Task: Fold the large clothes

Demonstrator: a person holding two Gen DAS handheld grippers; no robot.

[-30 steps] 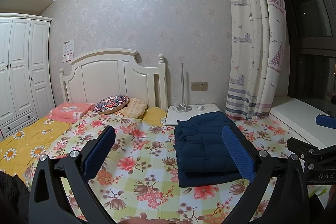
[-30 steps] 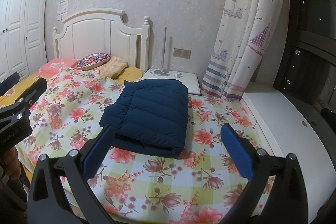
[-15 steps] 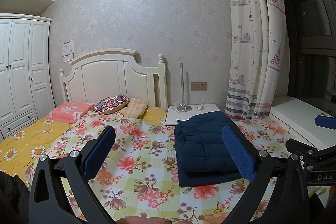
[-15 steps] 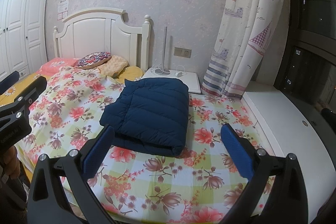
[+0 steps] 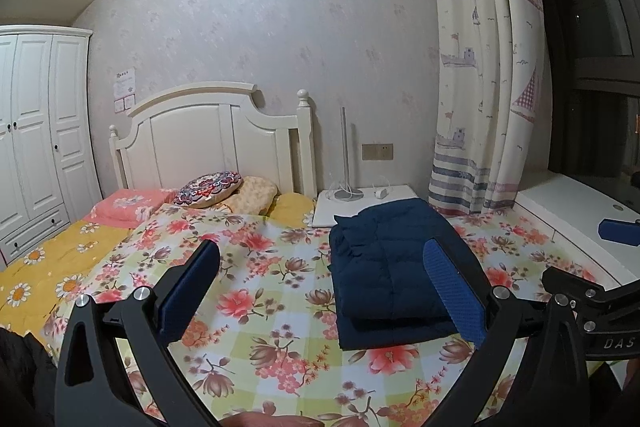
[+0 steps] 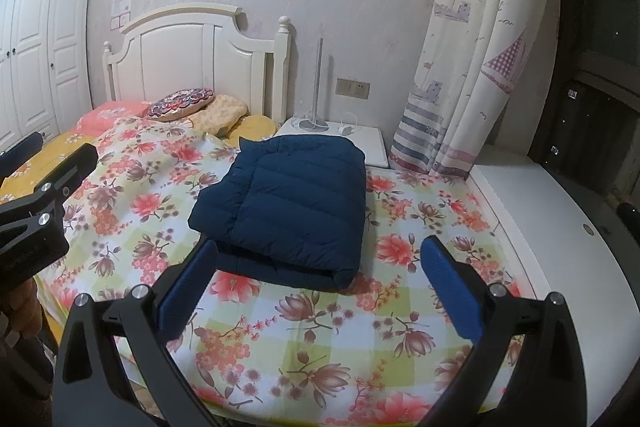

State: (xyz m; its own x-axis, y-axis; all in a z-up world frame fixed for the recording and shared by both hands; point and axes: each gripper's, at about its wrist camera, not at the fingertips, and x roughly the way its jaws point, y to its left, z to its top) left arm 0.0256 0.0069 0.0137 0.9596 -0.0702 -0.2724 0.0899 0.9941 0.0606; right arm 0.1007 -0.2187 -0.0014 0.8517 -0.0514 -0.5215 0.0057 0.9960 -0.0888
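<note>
A: Left wrist view, item one?

B: Left tool (image 5: 320,287), jaws spread wide, nothing between them, held above the floral quilt (image 5: 256,307). Item two: navy down jacket (image 5: 392,267), folded into a flat rectangle, lying on the quilt ahead and to the right, its far end near the white nightstand (image 5: 360,203). The right tool (image 5: 600,307) shows at the right edge.

A: Hazards from this side?

B: The puffy fill looks springy, so in my judgement the upper layer may slide off the lower one, which already sticks out at the near edge, if a finger brushes it. The quilt is loose, so a dragging tool could pull it and shift the bundle.

A: Right wrist view?

B: Right tool (image 6: 320,283), also wide open and empty, just short of the jacket's (image 6: 288,203) near folded edge. Here the lower layer peeks out at the left. Part of the left tool (image 6: 36,211) is at the left edge, with a hand (image 6: 20,311) below it.

A: Risk here?

B: The left blue pad (image 6: 188,283) appears closest to the near corner. A forward push would likely catch that rolled edge and spring the fold open. The fold looks complete, so extra handling seems the main threat.
</note>
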